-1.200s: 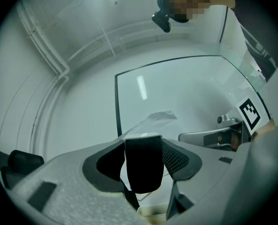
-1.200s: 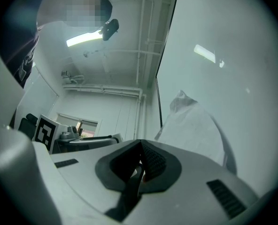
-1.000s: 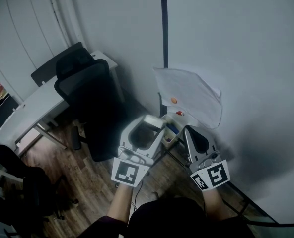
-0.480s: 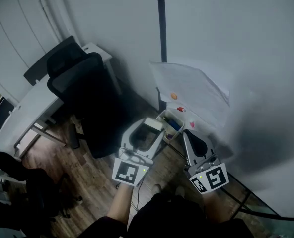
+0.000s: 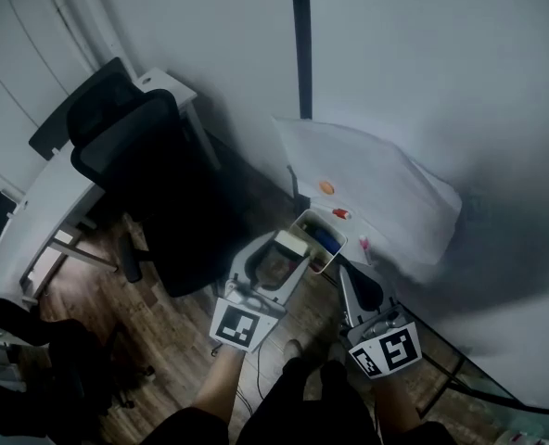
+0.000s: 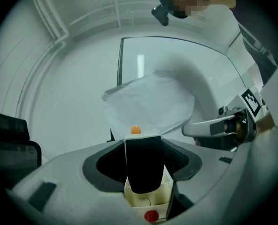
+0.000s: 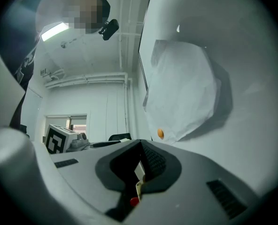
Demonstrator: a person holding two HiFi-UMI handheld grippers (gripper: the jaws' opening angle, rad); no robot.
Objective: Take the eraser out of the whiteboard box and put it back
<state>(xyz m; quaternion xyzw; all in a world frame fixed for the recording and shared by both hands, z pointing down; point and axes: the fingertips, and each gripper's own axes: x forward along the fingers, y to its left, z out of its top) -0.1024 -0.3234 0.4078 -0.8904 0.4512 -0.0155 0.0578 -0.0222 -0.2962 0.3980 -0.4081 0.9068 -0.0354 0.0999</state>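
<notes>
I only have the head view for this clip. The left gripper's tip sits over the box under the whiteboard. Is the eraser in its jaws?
Observer: Yes. The left gripper view shows the left gripper clamped on the eraser, its dark felt side facing the camera.
Reviewer: Is it down in the box?
Observer: The box shows directly beneath the eraser's lower end. I cannot tell whether they touch.
Reviewer: And the right gripper?
Observer: In the right gripper view, the right gripper holds nothing. Its jaws are nearly together, and only a sliver of the box shows past them.
</notes>
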